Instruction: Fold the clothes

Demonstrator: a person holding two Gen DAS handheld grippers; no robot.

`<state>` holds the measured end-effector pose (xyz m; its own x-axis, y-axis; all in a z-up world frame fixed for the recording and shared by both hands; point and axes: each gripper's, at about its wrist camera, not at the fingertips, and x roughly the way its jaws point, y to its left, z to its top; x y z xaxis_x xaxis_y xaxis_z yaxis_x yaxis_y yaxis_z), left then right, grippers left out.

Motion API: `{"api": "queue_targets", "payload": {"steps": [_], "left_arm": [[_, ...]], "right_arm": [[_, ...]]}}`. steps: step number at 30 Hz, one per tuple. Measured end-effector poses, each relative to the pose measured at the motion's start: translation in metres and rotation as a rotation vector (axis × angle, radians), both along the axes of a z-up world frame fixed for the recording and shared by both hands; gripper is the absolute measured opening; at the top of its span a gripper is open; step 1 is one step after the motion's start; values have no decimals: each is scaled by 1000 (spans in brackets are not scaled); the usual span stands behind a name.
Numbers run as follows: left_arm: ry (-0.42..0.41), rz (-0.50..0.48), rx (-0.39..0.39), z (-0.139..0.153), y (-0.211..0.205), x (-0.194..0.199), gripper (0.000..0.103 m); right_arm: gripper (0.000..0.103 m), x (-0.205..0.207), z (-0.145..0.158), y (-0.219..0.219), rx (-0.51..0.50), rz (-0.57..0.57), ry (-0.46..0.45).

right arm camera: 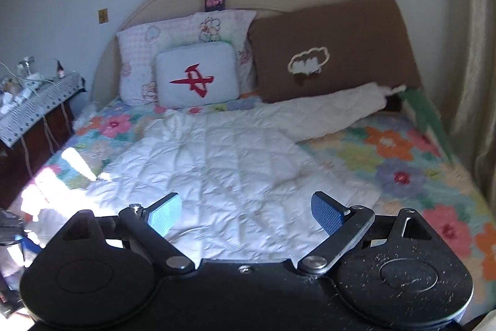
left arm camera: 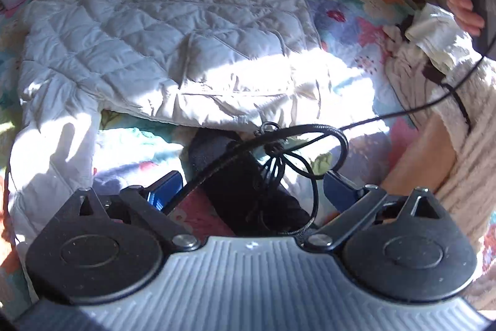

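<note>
The white quilted jacket (right arm camera: 217, 163) lies flat in the middle of the flowery bedspread (right arm camera: 403, 163). The right wrist view shows three pillows at the top: one pink flowered (right arm camera: 139, 51), one white with a red mark (right arm camera: 197, 73), one brown (right arm camera: 334, 48). The left wrist view instead shows a tangled black cord (left arm camera: 288, 157) low in the middle, and a bare hand (left arm camera: 462, 2) at the upper right. The left gripper (left arm camera: 251, 188) and the right gripper (right arm camera: 246, 214) both have jaws wide apart, holding nothing.

Quilted jacket (right arm camera: 204, 163) lying on the bedspread (right arm camera: 403, 163)

Its sleeve (right arm camera: 334, 110) is stretching far right toward the cloud pillow (right arm camera: 334, 48); the emblem cushion (right arm camera: 197, 75) is leaning against the far-left pillow (right arm camera: 139, 51).
</note>
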<state>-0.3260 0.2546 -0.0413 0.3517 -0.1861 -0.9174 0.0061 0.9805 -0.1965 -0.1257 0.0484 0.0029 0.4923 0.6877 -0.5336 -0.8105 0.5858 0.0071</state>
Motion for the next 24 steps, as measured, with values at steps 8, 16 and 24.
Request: {"api": "queue_targets", "payload": {"steps": [8, 16, 24], "left_arm": [[18, 103, -8, 43, 3, -16, 100], [-185, 336, 86, 74, 11, -5, 101], [-140, 501, 300, 25, -2, 15, 102]], "right_arm": [[93, 24, -12, -7, -34, 21, 80], [94, -24, 0, -18, -58, 263, 184], [95, -65, 3, -8, -42, 295, 178]]}}
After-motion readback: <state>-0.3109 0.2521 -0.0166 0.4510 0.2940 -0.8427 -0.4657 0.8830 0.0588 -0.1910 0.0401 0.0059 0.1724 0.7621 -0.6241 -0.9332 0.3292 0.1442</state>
